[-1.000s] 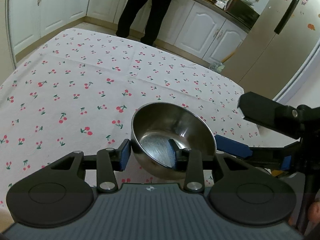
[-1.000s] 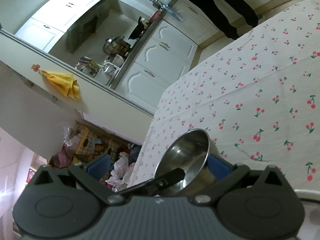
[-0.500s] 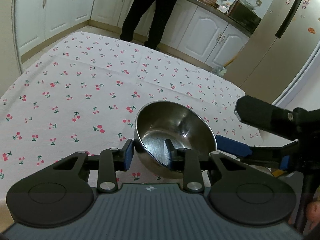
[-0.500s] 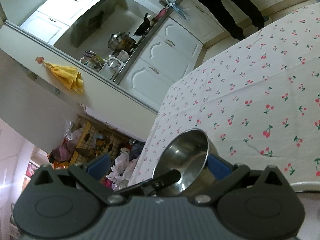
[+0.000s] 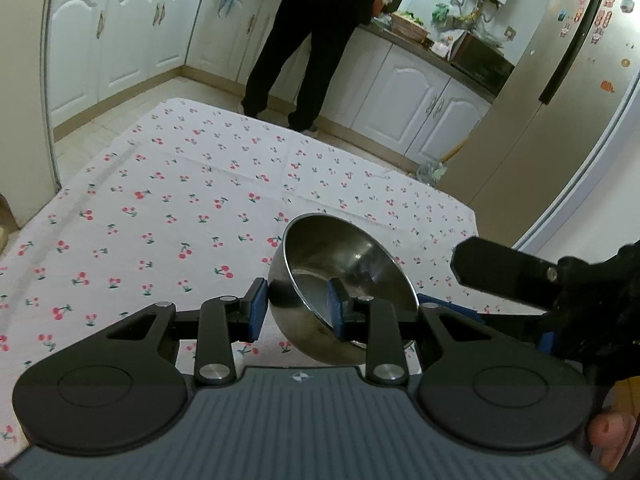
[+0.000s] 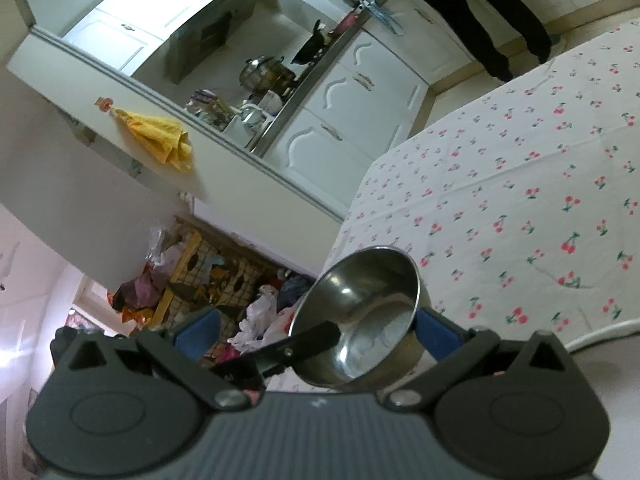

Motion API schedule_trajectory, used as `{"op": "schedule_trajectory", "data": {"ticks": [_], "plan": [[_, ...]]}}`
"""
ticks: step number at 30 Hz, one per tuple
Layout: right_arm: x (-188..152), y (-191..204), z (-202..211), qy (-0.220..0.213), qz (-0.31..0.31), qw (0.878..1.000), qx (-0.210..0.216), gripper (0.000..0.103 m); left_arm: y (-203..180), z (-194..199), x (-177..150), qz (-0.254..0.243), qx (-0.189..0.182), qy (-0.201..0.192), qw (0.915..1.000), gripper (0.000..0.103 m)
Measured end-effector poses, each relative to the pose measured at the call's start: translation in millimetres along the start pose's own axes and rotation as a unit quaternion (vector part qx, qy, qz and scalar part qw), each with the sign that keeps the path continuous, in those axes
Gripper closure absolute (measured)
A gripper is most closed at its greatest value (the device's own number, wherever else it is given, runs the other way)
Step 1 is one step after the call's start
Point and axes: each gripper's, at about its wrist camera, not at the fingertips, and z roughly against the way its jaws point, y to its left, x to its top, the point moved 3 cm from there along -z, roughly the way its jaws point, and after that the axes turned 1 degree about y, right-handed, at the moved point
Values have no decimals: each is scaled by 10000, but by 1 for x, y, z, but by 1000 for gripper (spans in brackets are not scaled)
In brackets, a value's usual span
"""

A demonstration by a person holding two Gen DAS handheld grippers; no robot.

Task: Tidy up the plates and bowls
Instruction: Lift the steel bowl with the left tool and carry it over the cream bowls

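Note:
A steel bowl point(image 5: 344, 252) hangs tilted above the cherry-print tablecloth point(image 5: 180, 208). My left gripper point(image 5: 296, 310) is shut on the bowl's near wall, one blue pad outside and the other inside. My right gripper point(image 6: 314, 328) stands open around the same bowl point(image 6: 360, 288). Its right pad lies against the bowl's side and its left pad is well apart. In the left wrist view the right gripper's fingers point(image 5: 508, 276) reach in from the right. The left gripper's black finger point(image 6: 316, 336) shows inside the bowl in the right wrist view.
A person in black point(image 5: 312, 40) stands at the white kitchen cabinets beyond the table's far edge. A steel fridge point(image 5: 540, 120) rises at the right. Bags and clutter point(image 6: 200, 280) lie on the floor past the table's side edge. A pale curved rim point(image 6: 600, 332) shows at lower right.
The left gripper's pads narrowed onto the bowl's wall, then rose with it, so the table looks farther off. The right gripper drifted slightly along with the bowl and stayed wide.

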Motion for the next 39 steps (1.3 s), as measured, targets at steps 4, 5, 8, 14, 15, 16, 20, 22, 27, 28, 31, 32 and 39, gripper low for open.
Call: {"op": "schedule_trajectory", "data": {"ticks": [4,5,8,14,15,16,20,22,27,28,31,32,39], "plan": [[-6,11,0,48,59,9999,139,0,6,15,-4,71,-44,-92,9999,71],[-8,14,0,56,85,9998,162,0,8,19,-5,90,-57,-114,9999,71],[-12,22,-2,91,144,9997,201,0,11,27,-8,122,-86,-159,9998,71],[-23,38,-7,199,233,9990,334,0,18,39,-18,255,-72,-247,9993,71],[-25,42,-9,219,270,9988,351,0,19,42,-19,254,-60,-268,9993,71],[-28,46,-10,244,306,9986,368,0,20,46,-20,249,-43,-297,9992,71],[-37,60,-16,359,372,9975,478,0,29,61,-26,247,34,-428,9988,70],[-43,68,-19,427,415,9967,544,0,33,68,-29,289,61,-473,9984,69],[-60,83,-28,583,476,9950,651,0,43,80,-41,371,133,-549,9977,67],[-64,85,-30,620,473,9948,649,0,46,81,-39,383,136,-556,9976,67],[-73,90,-35,649,448,9948,645,0,49,85,-46,412,163,-584,9973,66],[-77,90,-38,679,430,9947,633,0,51,85,-48,407,183,-591,9973,65],[-94,89,-53,887,266,9947,454,0,59,84,-56,367,267,-599,9972,65]]}}
